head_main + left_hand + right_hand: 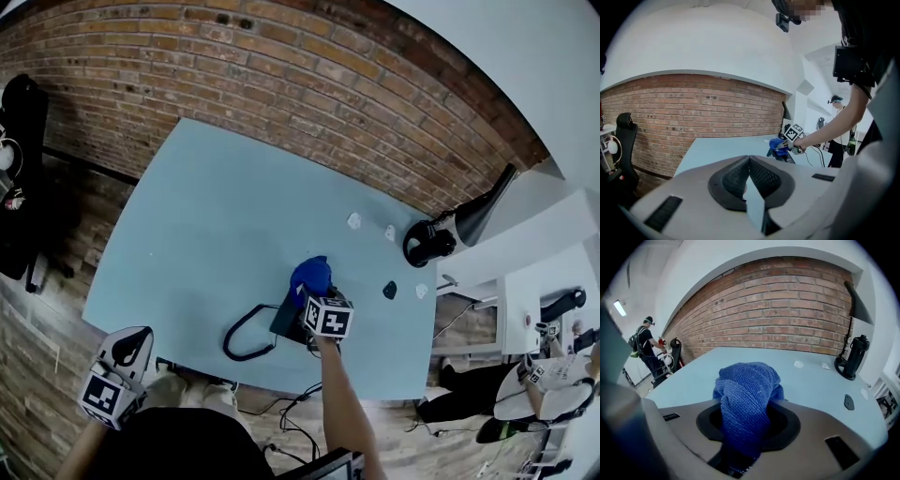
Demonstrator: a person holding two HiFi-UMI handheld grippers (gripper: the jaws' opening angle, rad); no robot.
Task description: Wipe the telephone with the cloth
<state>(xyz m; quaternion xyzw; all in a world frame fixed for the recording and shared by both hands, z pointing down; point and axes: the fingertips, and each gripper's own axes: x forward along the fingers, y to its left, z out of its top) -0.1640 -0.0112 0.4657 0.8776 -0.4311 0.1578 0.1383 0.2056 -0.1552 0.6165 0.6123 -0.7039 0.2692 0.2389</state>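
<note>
On the light blue table (206, 234), the dark telephone (284, 320) lies near the front edge with its black cord (242, 343) looping to the left. My right gripper (317, 302) is over the telephone, shut on the bunched blue cloth (309, 275); the cloth (747, 385) fills the jaws in the right gripper view and hides the phone there. My left gripper (129, 349) hangs off the table's front left corner, its jaws (749, 161) shut with nothing between them. From the left gripper view, the cloth (778, 144) sits on the telephone (788, 157).
A black lamp base (429, 242) stands at the table's right end. Small white scraps (354, 220) and a dark piece (389, 290) lie near it. A black chair (21, 141) is at the far left, a brick wall behind. A person (646, 345) stands in the distance.
</note>
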